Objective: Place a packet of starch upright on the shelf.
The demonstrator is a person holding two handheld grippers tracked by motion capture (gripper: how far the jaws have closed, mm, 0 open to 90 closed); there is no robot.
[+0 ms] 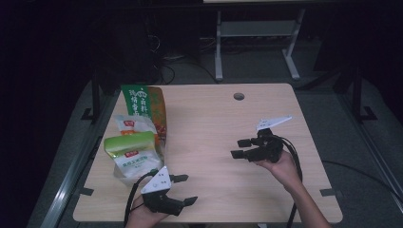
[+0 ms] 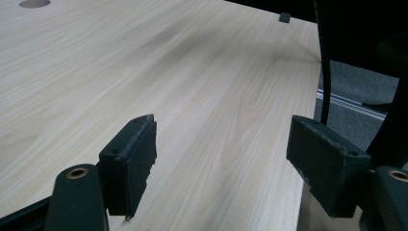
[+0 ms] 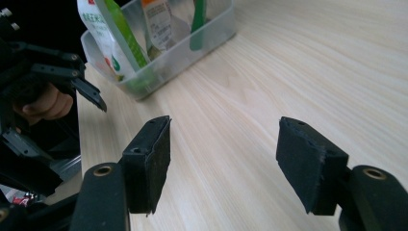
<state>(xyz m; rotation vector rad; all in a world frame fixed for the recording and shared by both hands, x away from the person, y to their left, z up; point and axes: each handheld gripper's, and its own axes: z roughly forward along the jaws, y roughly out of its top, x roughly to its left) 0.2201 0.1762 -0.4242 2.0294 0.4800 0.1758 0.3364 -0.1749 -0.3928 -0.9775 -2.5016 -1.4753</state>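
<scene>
A: Where are the snack bags (image 1: 135,142) sitting?

B: They are standing in a clear tub (image 3: 211,41), ahead and to the left of the right gripper (image 3: 223,163), whose 2 jaws are standing apart over bare table (image 1: 214,123).

A: And the left gripper (image 1: 183,189)?

B: It is gaping too, holding nothing, pointing away from the tub.

A: How will a bag handle?

B: Probably light, crinkly, slippery. I'm judging the sealed top edge the safest spot to pinch.
</scene>
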